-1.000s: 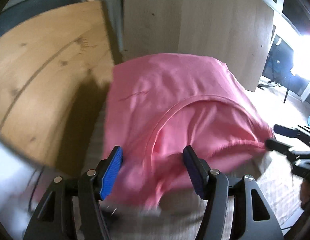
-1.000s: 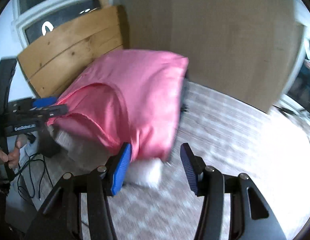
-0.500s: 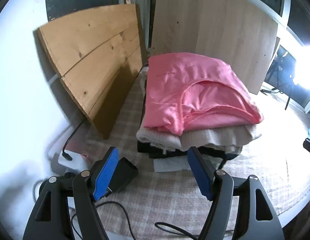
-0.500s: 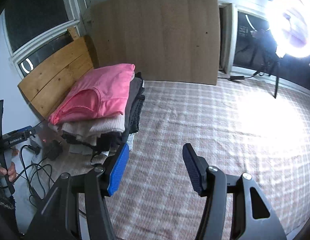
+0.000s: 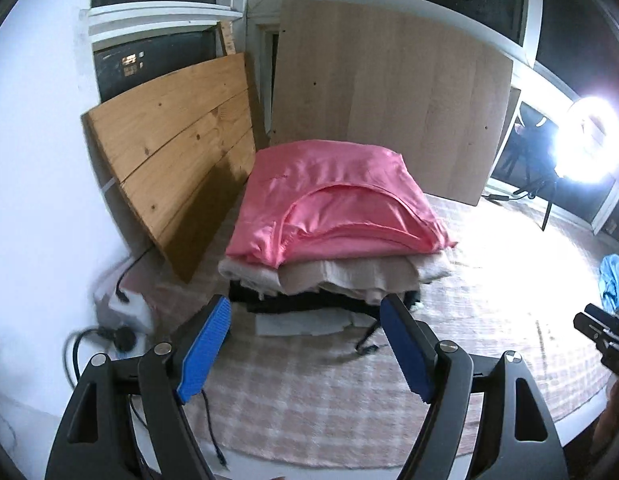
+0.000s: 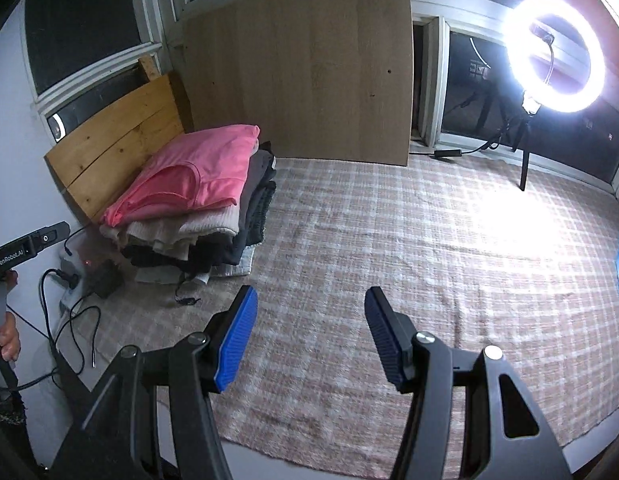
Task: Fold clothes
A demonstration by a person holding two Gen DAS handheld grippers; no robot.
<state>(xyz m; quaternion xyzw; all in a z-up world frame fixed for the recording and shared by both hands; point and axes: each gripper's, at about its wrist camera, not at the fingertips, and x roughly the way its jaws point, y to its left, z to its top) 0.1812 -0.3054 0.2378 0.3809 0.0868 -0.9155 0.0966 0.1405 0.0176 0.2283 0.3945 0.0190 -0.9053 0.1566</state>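
A folded pink shirt lies on top of a stack of folded clothes of beige and dark garments on the checked rug. It also shows in the right wrist view at the left. My left gripper is open and empty, well back from the stack. My right gripper is open and empty over the bare rug, far to the right of the stack. A blue garment lies at the far right edge.
A pine board and a pale panel lean against the wall behind the stack. A power strip with cables lies left of the stack. A ring light on a stand shines at the right.
Both grippers have let go of the pink shirt and drawn back from the stack. The shirt now rests folded on top.
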